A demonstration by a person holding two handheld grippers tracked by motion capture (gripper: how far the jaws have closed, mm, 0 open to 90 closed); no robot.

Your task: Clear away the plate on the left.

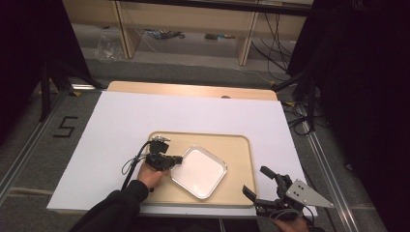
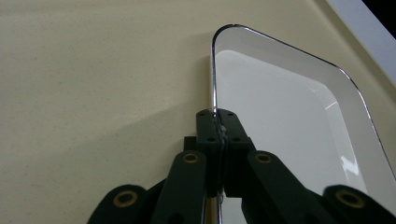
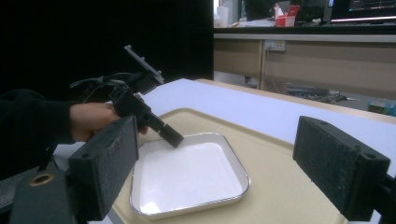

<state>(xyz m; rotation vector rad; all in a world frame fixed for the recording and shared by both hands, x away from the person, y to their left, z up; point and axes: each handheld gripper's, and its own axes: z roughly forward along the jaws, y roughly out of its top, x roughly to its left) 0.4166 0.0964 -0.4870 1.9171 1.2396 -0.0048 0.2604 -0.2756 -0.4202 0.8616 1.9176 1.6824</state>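
A square white metal dish (image 1: 199,171) lies inside a beige tray (image 1: 237,145) on the white table. My left gripper (image 1: 178,159) is shut on the dish's left rim; in the left gripper view the jaws pinch the thin chrome edge of the dish (image 2: 280,107) at my left gripper's tips (image 2: 218,122). From the right gripper view the left gripper (image 3: 173,138) reaches down onto the far rim of the dish (image 3: 187,177). My right gripper (image 1: 255,181) is open near the tray's front right corner, off the tray, with nothing between its pads (image 3: 341,163).
The white table top (image 1: 145,111) extends around the tray, with a wooden strip along its far edge. Black stands rise at both sides of the table. Shelving and cables lie on the floor beyond.
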